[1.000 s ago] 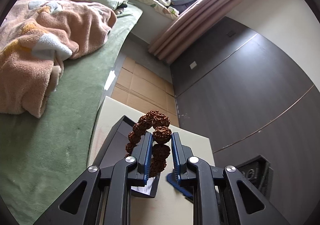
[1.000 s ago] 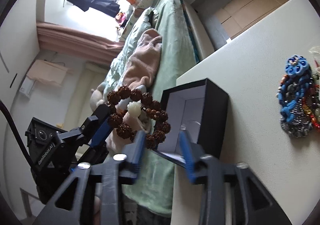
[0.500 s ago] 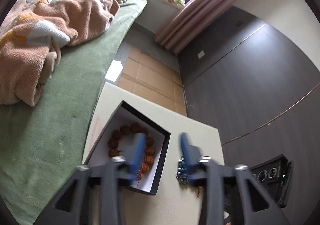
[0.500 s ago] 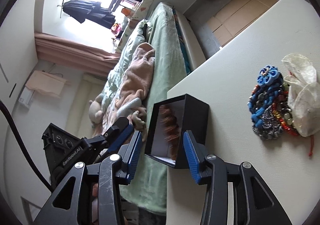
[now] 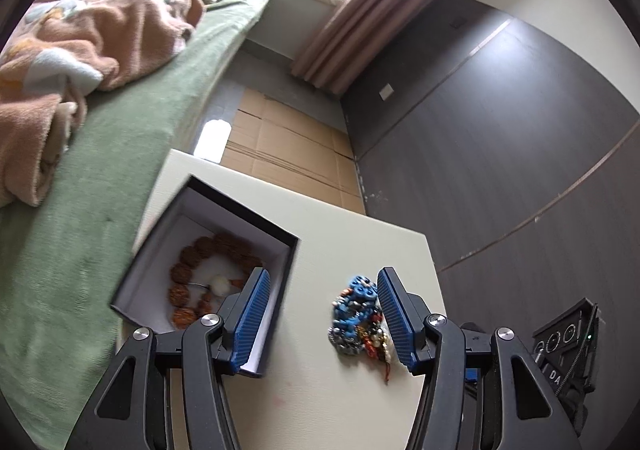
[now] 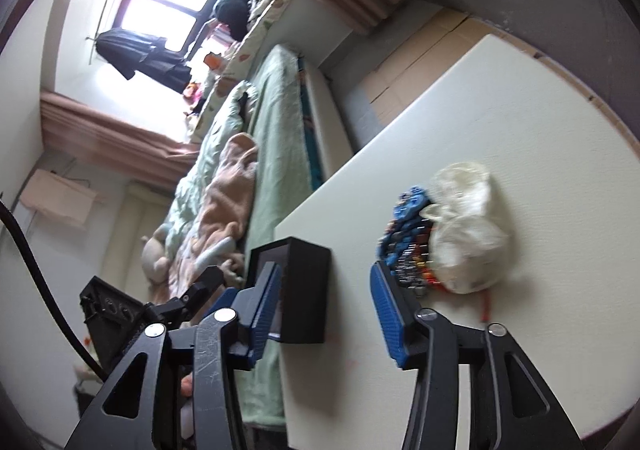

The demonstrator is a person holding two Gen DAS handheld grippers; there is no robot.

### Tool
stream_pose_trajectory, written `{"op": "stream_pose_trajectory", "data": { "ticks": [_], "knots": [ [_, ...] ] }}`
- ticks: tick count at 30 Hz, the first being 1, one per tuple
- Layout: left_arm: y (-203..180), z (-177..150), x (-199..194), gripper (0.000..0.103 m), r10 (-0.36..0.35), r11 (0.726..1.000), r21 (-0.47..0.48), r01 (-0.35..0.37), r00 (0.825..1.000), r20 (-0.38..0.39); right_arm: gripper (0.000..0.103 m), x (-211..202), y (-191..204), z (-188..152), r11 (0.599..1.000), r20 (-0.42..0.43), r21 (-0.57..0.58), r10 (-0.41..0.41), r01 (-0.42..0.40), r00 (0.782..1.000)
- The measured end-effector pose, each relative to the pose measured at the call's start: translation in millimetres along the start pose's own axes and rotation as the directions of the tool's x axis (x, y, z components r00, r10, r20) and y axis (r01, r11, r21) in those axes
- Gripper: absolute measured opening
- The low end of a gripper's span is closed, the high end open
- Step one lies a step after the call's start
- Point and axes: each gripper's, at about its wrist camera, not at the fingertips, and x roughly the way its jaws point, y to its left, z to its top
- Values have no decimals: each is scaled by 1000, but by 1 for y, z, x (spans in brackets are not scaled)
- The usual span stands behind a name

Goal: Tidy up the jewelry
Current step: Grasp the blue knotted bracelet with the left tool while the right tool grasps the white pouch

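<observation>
We have the brown bead bracelet (image 5: 200,282) lying in the black box (image 5: 276,240) on the counter (image 5: 352,234). Both the left gripper (image 5: 322,310) and right gripper (image 6: 324,298) are empty, jaws opening. Next we should approach the jewelry pile (image 5: 358,324) squarely, singling out one piece, avoiding the plastic bag (image 6: 466,234).

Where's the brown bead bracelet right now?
In the left wrist view, the brown bead bracelet lies inside the open black box at the table's bed-side edge, left of the jewelry pile.
</observation>
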Motion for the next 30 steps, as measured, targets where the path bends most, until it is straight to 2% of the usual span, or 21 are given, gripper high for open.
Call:
{"op": "stream_pose_trajectory", "data": {
  "ticks": [1, 2, 9, 14, 19, 24, 28, 30],
  "knots": [
    [-4, -2, 4, 57, -3, 1000, 11, 3, 1000, -9, 60, -6, -4, 0, 1000, 11, 2, -23, 23, 1000],
    [-8, -4, 7, 57, -5, 1000, 19, 5, 1000, -17, 62, -11, -7, 0, 999, 22, 5, -42, 42, 999],
    [-35, -17, 30, 57, 18, 994, 106, -13, 999, -50, 62, -26, -29, 5, 991, 36, 37, -130, 128, 991],
    [-47, -24, 45, 57, 41, 986, 166, -31, 997, -60, 62, -24, -52, 11, 981, 24, 114, -163, 159, 986],
    [-51, -27, 59, 56, 55, 981, 191, -42, 997, -63, 62, -11, -64, 18, 970, -2, 134, -203, 201, 979],
    [-52, -25, 70, 51, 66, 978, 203, -52, 996, -64, 62, 13, -65, 24, 959, -49, 108, -258, 262, 965],
    [-51, -21, 78, 50, 71, 978, 201, -57, 995, -66, 61, 30, -64, 25, 957, -84, 83, -271, 278, 959],
    [-53, -20, 82, 50, 74, 977, 206, -58, 995, -67, 42, 33, -64, 25, 955, -90, 73, -279, 286, 956]
  ]
}}
